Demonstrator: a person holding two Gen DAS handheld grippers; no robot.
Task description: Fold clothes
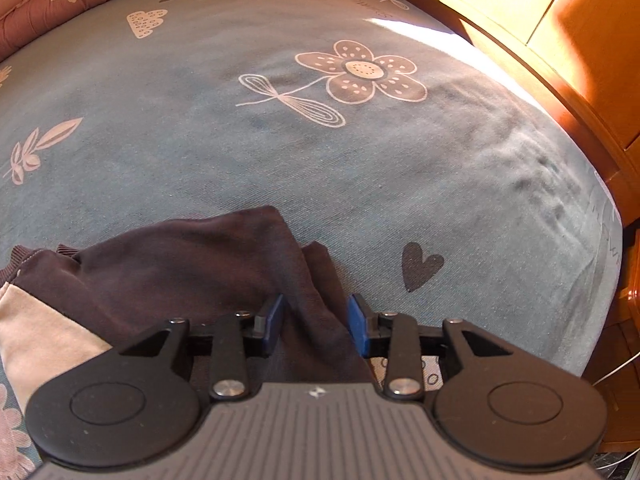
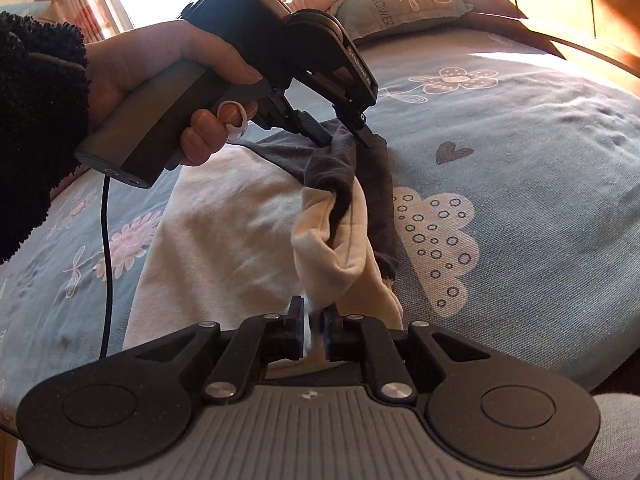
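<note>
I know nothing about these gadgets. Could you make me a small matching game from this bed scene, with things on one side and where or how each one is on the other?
Things:
1. left gripper
2. right gripper
3. heart print
4. pillow

Place or state:
a. at the far end of the bed
b. jaws apart, with a dark fold of the garment between them
c. pinching cream cloth
d. on the blue sheet, beside the dark fold

Pairs: 1-b, 2-c, 3-d, 4-a

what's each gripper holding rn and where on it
Right gripper pinches a cream folded edge of the garment. Left gripper stands open astride its dark section, apparently gripping nothing.
</note>
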